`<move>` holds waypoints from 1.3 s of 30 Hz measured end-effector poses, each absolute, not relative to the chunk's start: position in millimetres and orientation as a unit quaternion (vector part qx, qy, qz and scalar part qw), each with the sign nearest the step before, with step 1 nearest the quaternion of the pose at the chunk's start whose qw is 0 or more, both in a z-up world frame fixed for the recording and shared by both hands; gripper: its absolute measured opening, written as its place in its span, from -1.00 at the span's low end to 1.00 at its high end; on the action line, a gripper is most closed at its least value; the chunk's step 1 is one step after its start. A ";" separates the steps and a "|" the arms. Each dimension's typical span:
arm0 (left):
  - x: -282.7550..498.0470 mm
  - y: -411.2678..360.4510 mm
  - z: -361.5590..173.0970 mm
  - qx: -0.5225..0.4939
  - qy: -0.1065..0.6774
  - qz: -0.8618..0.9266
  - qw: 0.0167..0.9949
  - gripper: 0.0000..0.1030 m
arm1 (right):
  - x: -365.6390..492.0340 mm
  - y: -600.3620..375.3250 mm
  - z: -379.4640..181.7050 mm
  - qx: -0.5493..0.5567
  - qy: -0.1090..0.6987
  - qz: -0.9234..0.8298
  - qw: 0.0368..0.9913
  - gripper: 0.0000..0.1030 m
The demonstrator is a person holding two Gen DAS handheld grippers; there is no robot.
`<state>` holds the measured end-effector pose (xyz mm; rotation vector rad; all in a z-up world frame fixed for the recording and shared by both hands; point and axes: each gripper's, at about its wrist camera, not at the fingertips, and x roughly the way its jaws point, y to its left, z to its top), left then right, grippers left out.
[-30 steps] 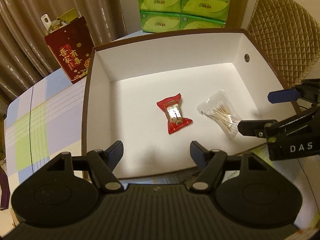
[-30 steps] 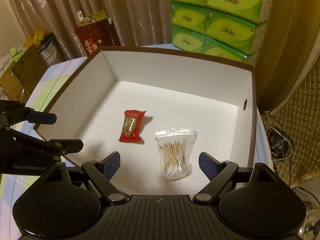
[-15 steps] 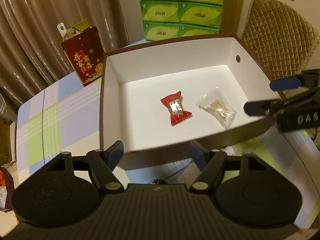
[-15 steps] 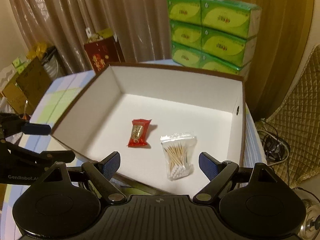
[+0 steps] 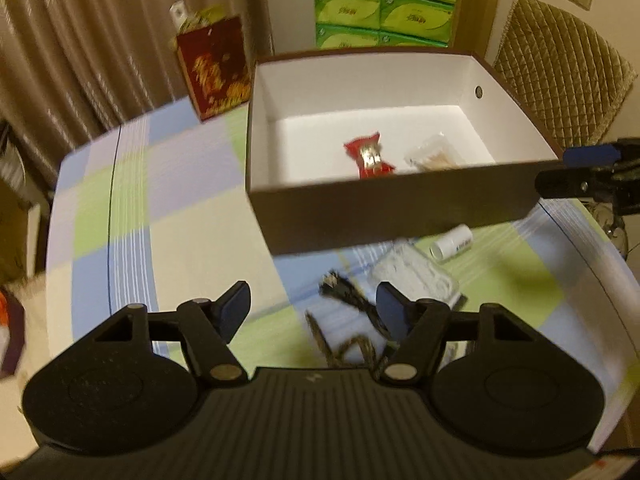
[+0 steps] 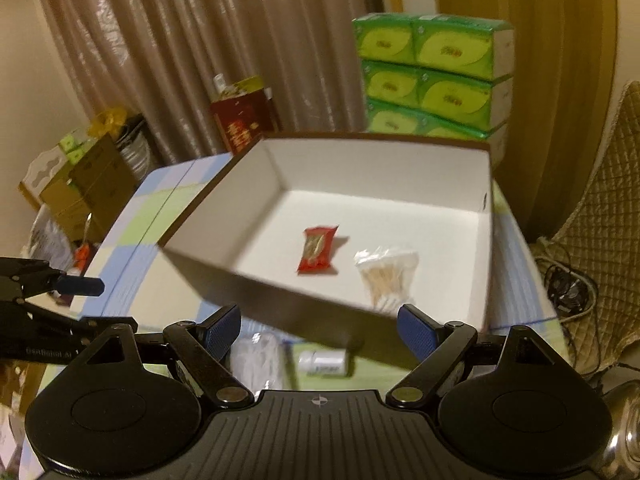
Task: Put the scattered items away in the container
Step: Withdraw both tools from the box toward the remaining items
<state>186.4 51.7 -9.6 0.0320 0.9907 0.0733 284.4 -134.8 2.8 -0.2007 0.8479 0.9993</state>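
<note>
Box (image 5: 392,208) looks farther off than a second ago; both hand-held grippers, left (image 5: 314,312) and right (image 6: 320,330), have drawn back, spread and empty. Candy (image 6: 317,249) and swab bag (image 6: 386,274) lie inside; cable (image 5: 348,300), white bottle (image 5: 452,241) now show on the table (image 5: 160,220).

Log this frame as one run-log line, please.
left gripper: open, empty | right gripper: open, empty | box: snack packet, cotton swabs | table: bottle, cable, clear packet

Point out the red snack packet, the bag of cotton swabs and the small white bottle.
red snack packet (image 6: 317,249), right wrist view, middle of wrapper.
bag of cotton swabs (image 6: 387,276), right wrist view, on the swab bundle.
small white bottle (image 5: 452,241), left wrist view, bottle's side.
</note>
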 end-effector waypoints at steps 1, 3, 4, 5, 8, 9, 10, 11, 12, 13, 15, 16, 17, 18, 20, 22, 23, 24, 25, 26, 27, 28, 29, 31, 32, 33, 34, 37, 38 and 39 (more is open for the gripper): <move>180.6 53.3 -12.5 0.010 0.477 0.035 0.878 0.27 | 281.0 -136.8 -0.1 -0.095 0.395 0.466 0.786 0.61; 169.0 54.6 -19.2 0.004 0.482 0.035 0.875 0.27 | 273.7 -141.2 -7.3 -0.097 0.401 0.472 0.779 0.61; 163.0 54.8 -22.8 0.001 0.485 0.037 0.874 0.27 | 270.1 -143.7 -11.0 -0.099 0.403 0.475 0.776 0.61; 157.5 54.8 -26.3 -0.003 0.488 0.038 0.872 0.27 | 266.0 -145.9 -14.7 -0.102 0.406 0.479 0.772 0.61; 142.2 55.3 -37.5 -0.021 0.494 0.037 0.868 0.18 | 250.3 -153.6 -26.5 -0.117 0.412 0.489 0.759 0.61; 137.8 54.8 -41.2 -0.025 0.496 0.038 0.867 0.13 | 244.4 -155.3 -31.3 -0.123 0.416 0.494 0.754 0.61; 133.5 53.9 -45.2 -0.027 0.498 0.041 0.866 0.11 | 238.6 -156.6 -36.3 -0.129 0.420 0.499 0.747 0.61; 129.0 52.6 -49.1 -0.027 0.500 0.044 0.865 0.10 | 232.8 -157.7 -41.6 -0.135 0.423 0.502 0.742 0.61; 125.3 51.1 -53.2 -0.026 0.501 0.046 0.864 0.10 | 227.4 -159.0 -47.2 -0.140 0.428 0.506 0.736 0.61; 121.9 49.5 -57.4 -0.024 0.503 0.048 0.862 0.10 | 222.7 -160.4 -53.3 -0.145 0.433 0.509 0.730 0.61; 116.1 46.7 -64.8 -0.022 0.508 0.047 0.860 0.10 | 212.9 -161.6 -65.9 -0.155 0.443 0.516 0.717 0.61; 113.0 45.8 -67.7 -0.022 0.510 0.047 0.859 0.10 | 208.8 -161.5 -71.3 -0.162 0.445 0.517 0.713 0.61; 110.1 45.3 -70.3 -0.023 0.512 0.046 0.858 0.10 | 204.6 -160.9 -77.0 -0.171 0.446 0.519 0.708 0.61; 107.6 45.4 -73.1 -0.027 0.514 0.045 0.856 0.10 | 201.2 -160.3 -82.7 -0.180 0.446 0.521 0.705 0.61; 104.2 45.9 -77.5 -0.033 0.518 0.043 0.854 0.10 | 196.6 -159.7 -91.9 -0.194 0.444 0.522 0.702 0.61; 102.4 45.7 -82.2 -0.033 0.519 0.042 0.853 0.10 | 195.0 -157.1 -97.9 -0.203 0.439 0.524 0.701 0.61; 101.7 45.5 -83.9 -0.030 0.519 0.041 0.853 0.10 | 194.5 -156.1 -100.0 -0.207 0.436 0.526 0.700 0.61; 101.1 45.5 -85.7 -0.026 0.519 0.042 0.853 0.10 | 194.4 -155.3 -101.9 -0.212 0.433 0.528 0.699 0.61; 100.8 45.6 -87.6 -0.023 0.519 0.043 0.853 0.10 | 194.4 -154.2 -103.5 -0.218 0.428 0.530 0.698 0.61; 100.8 46.1 -89.2 -0.022 0.520 0.044 0.853 0.10 | 193.7 -153.4 -104.8 -0.224 0.424 0.534 0.696 0.61; 101.2 46.8 -90.5 -0.022 0.520 0.044 0.852 0.10 | 192.8 -152.6 -106.4 -0.231 0.419 0.537 0.694 0.61; 101.8 47.5 -91.8 -0.023 0.521 0.045 0.852 0.10 | 191.9 -151.7 -108.4 -0.240 0.414 0.541 0.692 0.61; 102.2 48.2 -93.0 -0.024 0.522 0.045 0.852 0.10 | 190.6 -151.1 -110.2 -0.248 0.408 0.544 0.690 0.61; 103.1 49.3 -94.4 -0.024 0.523 0.046 0.851 0.10 | 187.6 -148.6 -115.0 -0.265 0.396 0.551 0.685 0.61; 103.3 49.6 -94.6 -0.024 0.523 0.047 0.851 0.10 | 186.5 -147.0 -117.4 -0.272 0.391 0.554 0.683 0.60; 103.9 49.8 -95.1 -0.023 0.523 0.047 0.851 0.10 | 186.0 -145.4 -119.7 -0.276 0.388 0.556 0.681 0.60; 104.1 49.9 -94.9 -0.023 0.524 0.047 0.850 0.10 | 186.0 -143.6 -122.2 -0.279 0.386 0.559 0.679 0.57; 105.8 48.4 -95.4 -0.019 0.524 0.046 0.850 0.10 | 186.0 -138.9 -128.5 -0.289 0.378 0.562 0.676 0.31; 106.1 48.0 -95.3 -0.019 0.524 0.044 0.851 0.10 | 186.1 -137.9 -130.0 -0.292 0.376 0.563 0.675 0.15; 106.4 47.3 -95.0 -0.018 0.523 0.043 0.851 0.10 | 186.5 -137.3 -131.4 -0.294 0.375 0.564 0.674 -0.10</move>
